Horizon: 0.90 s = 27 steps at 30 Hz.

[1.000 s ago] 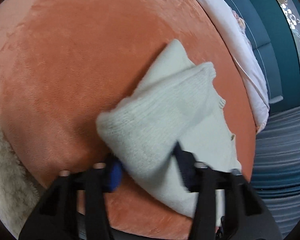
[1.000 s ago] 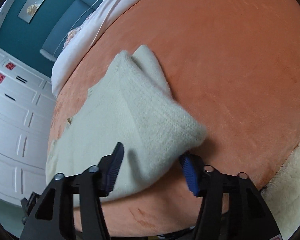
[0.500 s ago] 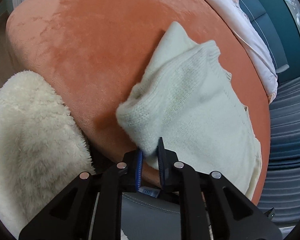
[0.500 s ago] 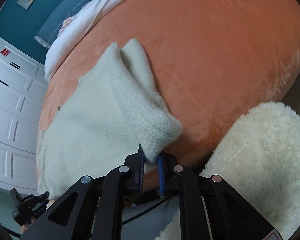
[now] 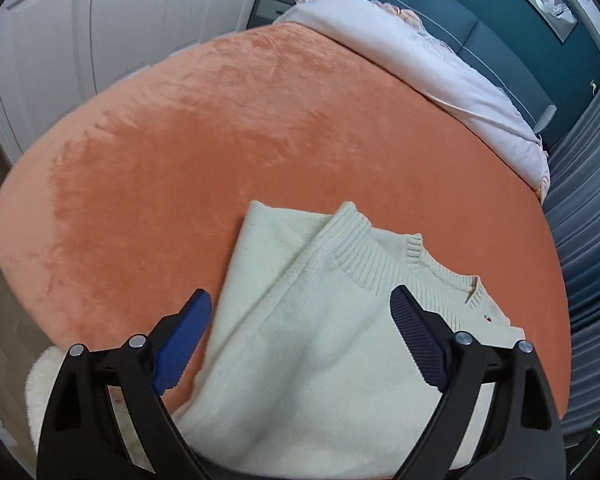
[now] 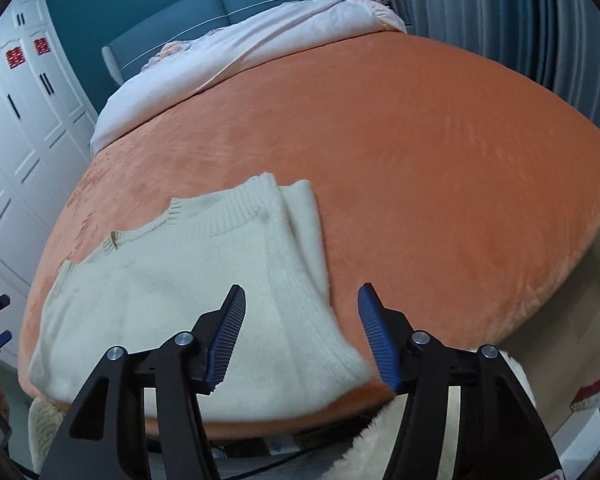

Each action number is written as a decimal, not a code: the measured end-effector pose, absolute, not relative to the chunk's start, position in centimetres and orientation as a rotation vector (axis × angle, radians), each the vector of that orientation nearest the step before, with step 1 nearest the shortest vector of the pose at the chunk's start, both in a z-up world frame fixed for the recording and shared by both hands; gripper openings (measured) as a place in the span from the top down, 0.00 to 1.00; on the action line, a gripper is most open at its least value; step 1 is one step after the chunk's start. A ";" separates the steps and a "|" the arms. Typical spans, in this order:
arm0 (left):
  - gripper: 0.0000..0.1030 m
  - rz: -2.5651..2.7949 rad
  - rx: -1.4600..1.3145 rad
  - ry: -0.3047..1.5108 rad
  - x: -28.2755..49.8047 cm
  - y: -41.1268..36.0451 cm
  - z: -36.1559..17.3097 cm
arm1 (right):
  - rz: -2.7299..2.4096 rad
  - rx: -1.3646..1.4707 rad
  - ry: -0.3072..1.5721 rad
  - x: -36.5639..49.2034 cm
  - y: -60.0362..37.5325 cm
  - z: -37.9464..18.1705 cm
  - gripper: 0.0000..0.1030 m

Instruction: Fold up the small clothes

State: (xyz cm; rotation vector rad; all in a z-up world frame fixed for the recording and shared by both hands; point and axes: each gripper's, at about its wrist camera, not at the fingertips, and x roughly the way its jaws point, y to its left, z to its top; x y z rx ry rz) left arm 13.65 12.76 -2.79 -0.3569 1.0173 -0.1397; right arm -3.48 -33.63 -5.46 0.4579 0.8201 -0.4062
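The sweater is cream knit, soft and matt, ribbed at its collar and hem. Under it the blanket is orange plush, velvety with a faint sheen. The pads look like ridged blue rubber on matt black plastic arms with shiny metal screws.
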 end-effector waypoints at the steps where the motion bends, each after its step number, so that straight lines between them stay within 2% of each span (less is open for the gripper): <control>1: 0.17 -0.146 -0.373 1.062 15.0 12.3 -4.2 | -0.396 0.453 0.822 -2.2 -33.7 -5.7 0.42; 3: 0.20 -0.125 -0.425 1.109 16.1 12.2 -6.2 | -0.387 0.462 0.837 -0.1 -34.3 -6.6 0.42; 6: 0.41 -0.120 -0.474 1.166 17.1 11.9 -8.5 | -0.396 0.466 0.883 3.3 -34.5 -8.2 0.42; 7: 0.58 -0.115 -0.457 1.163 17.1 11.8 -8.7 | -0.390 0.465 0.901 4.1 -34.4 -8.8 0.42; 8: 0.72 -0.131 -0.441 1.164 17.0 11.6 -8.6 | -0.375 0.472 0.915 4.8 -34.4 -9.3 0.52; 9: 0.90 -0.157 -0.449 1.169 16.9 11.6 -8.5 | -0.352 0.485 0.928 5.3 -34.3 -9.7 0.68; 10: 0.91 -0.168 -0.465 1.153 16.4 11.9 -7.9 | -0.333 0.493 0.940 5.7 -34.2 -9.8 0.91; 15: 0.93 -0.240 -0.478 1.014 14.4 12.8 -1.8 | -0.259 0.513 0.668 2.2 -33.2 -2.8 0.93; 17: 0.93 -0.210 -0.456 1.015 14.9 12.6 -1.3 | -0.272 0.523 0.614 1.8 -33.7 -1.4 0.93; 19: 0.93 -0.141 -0.383 1.062 16.4 12.0 -3.5 | -0.307 0.516 0.676 3.2 -34.9 -3.1 0.93; 22: 0.92 -0.068 -0.314 1.200 18.1 11.5 -9.4 | -0.387 0.515 0.915 5.7 -37.1 -10.3 0.93; 23: 0.92 -0.064 -0.312 1.189 18.1 11.6 -9.8 | -0.396 0.549 0.971 5.9 -37.7 -12.3 0.94; 27: 0.92 -0.083 -0.261 1.148 17.5 11.2 -7.8 | -0.377 0.579 0.847 4.5 -37.1 -9.5 0.94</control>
